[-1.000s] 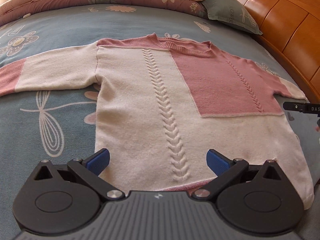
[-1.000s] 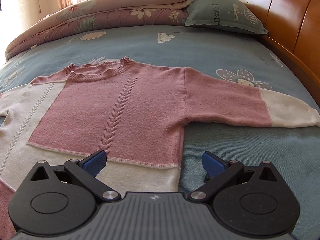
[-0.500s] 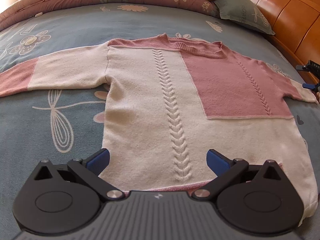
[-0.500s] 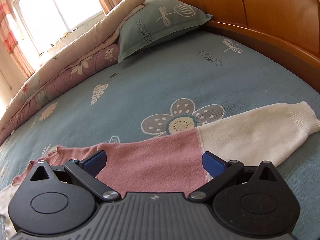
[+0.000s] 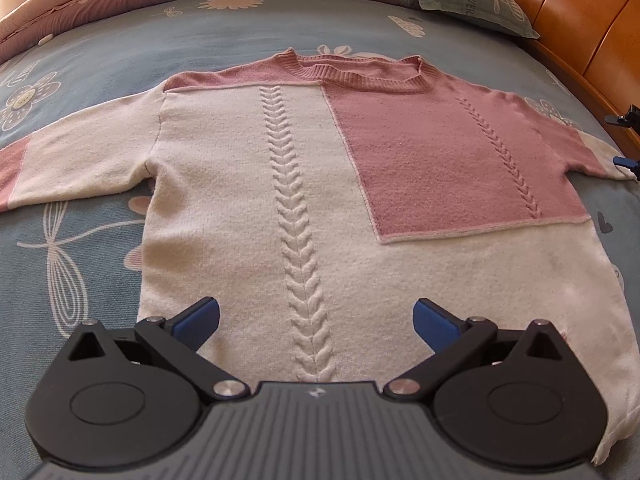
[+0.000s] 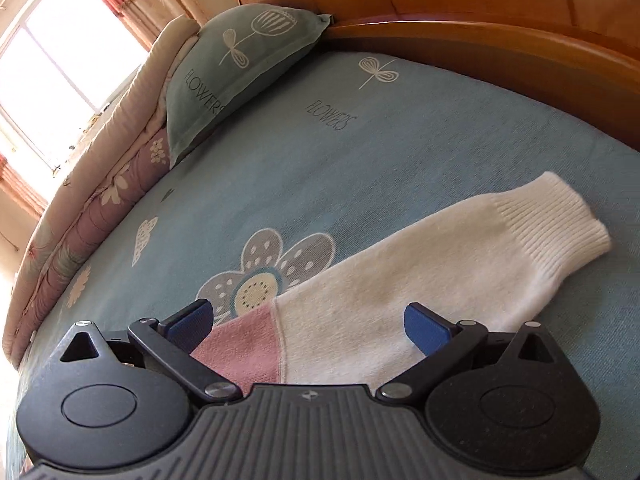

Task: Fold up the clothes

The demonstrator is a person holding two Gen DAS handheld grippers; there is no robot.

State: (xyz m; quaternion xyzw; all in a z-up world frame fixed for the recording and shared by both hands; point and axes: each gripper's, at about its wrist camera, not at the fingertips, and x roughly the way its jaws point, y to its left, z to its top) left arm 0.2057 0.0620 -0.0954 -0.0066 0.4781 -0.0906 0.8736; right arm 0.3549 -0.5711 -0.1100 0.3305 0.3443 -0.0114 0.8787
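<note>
I am hovering my right tongs (image 6: 306, 322), spread wide, over the sweater (image 5: 312, 208) sleeve (image 6: 420, 280) near the bed's (image 6: 400, 152) headboard edge for a pinch, left tongs (image 5: 316, 320) likewise unclenched at the hem

A home bedroom. A bed (image 6: 400, 152) with floral sheet, pillow (image 6: 240, 60) and wooden headboard (image 6: 480, 8) stands beside a curtained window (image 6: 60, 64).

Your right gripper (image 6: 306, 322) has swung off the sweater (image 5: 320, 200) body and out along its right sleeve (image 6: 440, 272), now low over the pink-to-white seam, jaws wide, ribbed cuff (image 6: 556, 224) ahead. Your left gripper (image 5: 316, 316) has crept forward over the hem, so the cable braid looms larger.
</note>
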